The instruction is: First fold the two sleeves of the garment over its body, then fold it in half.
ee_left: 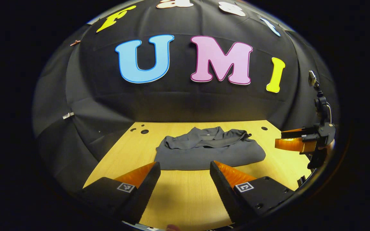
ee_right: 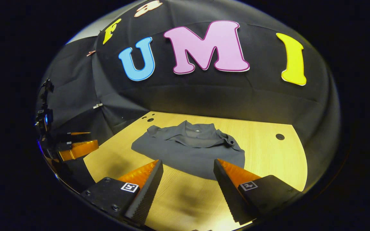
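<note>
Garment (ee_left: 209, 150) lies folded mid-worktop (ee_left: 185, 192), long axis running left to right, collar toward the far wall. Bare wood rings every edge. Left gripper (ee_left: 185, 168) and right gripper (ee_right: 188, 166) hover above the near edge, jaws spread, holding nothing.

garment (ee_left: 209, 154): dark grey matt cloth, soft, creased
table (ee_left: 185, 199): pale wood grain, smooth
left gripper (ee_left: 185, 166): matt black ridged fingers, glossy orange plastic
</note>
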Action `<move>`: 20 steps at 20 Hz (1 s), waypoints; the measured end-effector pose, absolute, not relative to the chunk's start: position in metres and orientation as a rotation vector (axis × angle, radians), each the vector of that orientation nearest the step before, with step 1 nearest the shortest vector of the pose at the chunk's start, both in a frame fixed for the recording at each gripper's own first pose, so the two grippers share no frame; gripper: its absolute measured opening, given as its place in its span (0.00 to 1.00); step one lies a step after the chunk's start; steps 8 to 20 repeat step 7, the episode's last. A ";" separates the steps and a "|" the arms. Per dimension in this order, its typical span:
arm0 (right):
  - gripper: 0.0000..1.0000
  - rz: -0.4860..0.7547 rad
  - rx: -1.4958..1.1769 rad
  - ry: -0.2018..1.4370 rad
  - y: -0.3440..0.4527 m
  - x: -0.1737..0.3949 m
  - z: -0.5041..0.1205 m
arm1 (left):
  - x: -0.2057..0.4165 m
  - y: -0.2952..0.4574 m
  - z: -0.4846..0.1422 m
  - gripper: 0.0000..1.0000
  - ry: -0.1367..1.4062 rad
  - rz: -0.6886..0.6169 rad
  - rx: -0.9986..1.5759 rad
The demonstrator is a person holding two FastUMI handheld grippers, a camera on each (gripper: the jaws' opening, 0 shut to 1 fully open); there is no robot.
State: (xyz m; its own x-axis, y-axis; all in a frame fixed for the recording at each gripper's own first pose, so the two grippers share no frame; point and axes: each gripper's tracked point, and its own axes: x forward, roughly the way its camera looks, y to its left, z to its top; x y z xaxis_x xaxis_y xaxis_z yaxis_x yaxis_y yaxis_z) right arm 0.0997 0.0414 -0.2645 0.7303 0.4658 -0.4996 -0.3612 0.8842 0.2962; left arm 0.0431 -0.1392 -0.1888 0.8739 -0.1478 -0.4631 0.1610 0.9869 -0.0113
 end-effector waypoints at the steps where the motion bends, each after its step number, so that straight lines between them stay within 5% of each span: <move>1: 0.98 0.439 0.184 0.593 0.039 0.097 -0.261 | 0.039 -0.138 -0.189 0.97 0.480 -0.170 0.031; 20: 0.98 0.349 0.204 0.590 0.031 0.068 -0.254 | 0.020 -0.130 -0.186 0.97 0.446 -0.203 0.054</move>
